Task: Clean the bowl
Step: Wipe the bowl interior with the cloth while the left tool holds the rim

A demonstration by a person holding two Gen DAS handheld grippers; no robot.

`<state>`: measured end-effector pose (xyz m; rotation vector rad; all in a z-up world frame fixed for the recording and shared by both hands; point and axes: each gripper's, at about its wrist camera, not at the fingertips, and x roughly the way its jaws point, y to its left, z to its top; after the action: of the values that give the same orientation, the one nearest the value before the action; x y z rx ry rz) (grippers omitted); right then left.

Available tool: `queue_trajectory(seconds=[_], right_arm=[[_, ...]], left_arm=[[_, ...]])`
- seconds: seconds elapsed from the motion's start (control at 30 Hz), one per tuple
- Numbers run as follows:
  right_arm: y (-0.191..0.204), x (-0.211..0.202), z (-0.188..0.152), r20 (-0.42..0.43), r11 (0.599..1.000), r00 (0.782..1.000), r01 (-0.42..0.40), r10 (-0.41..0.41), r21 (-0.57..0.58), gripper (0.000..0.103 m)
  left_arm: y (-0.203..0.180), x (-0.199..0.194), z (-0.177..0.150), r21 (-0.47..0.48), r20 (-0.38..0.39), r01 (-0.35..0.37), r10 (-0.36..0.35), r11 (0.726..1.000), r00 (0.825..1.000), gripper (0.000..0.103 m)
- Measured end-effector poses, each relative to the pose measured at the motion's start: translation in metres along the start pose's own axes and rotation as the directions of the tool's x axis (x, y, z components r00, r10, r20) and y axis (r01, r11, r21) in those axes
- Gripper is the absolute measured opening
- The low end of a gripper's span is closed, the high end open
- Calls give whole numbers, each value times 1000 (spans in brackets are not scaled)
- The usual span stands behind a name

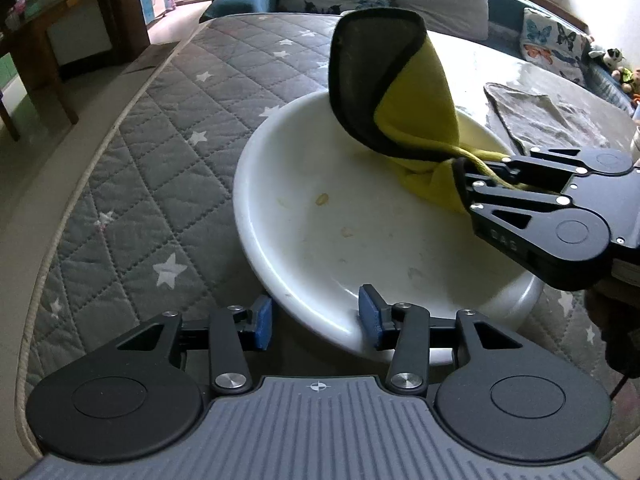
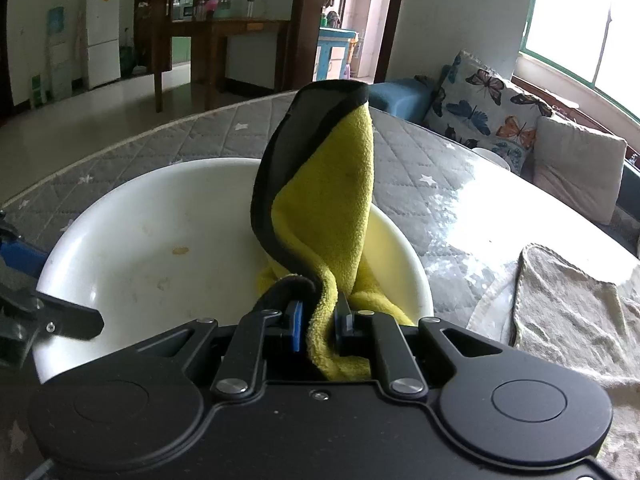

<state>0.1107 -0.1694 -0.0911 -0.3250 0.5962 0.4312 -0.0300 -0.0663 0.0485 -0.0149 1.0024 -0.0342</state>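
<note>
Left gripper (image 1: 316, 320) open, astride near rim of white bowl (image 1: 304, 216) on quilted mattress (image 1: 132, 184). Right gripper (image 2: 318, 320) clamped on yellow cloth (image 2: 336, 200), standing tall over far rim. Risks: unpinned bowl sliding on soft quilt; cloth flopping outside, missing brown spots (image 1: 322, 199).

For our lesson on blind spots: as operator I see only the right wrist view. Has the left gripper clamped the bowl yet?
Observer: No. The left gripper is open, its blue pads either side of the white bowl's near rim.
Operator: Any stain that my cloth hides?
Observer: Yes, a faint smear on the bowl floor, near the right gripper, which is shut on the yellow cloth.
</note>
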Motion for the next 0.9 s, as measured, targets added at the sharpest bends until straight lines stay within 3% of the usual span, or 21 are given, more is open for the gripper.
queue_trajectory(seconds=[0.23, 0.5, 0.9], right_arm=[[2, -2, 0, -11, 1000, 1000, -7, 7, -7, 14], [8, -17, -7, -44, 999, 999, -33, 33, -13, 14], [29, -45, -15, -86, 994, 990, -111, 110, -6, 14]], left_arm=[[-3, -1, -4, -13, 5, -6, 6, 1000, 1000, 46], [6, -1, -3, -54, 16, 7, -6, 999, 1000, 38], [16, -5, -2, -50, 17, 26, -25, 998, 1000, 33]])
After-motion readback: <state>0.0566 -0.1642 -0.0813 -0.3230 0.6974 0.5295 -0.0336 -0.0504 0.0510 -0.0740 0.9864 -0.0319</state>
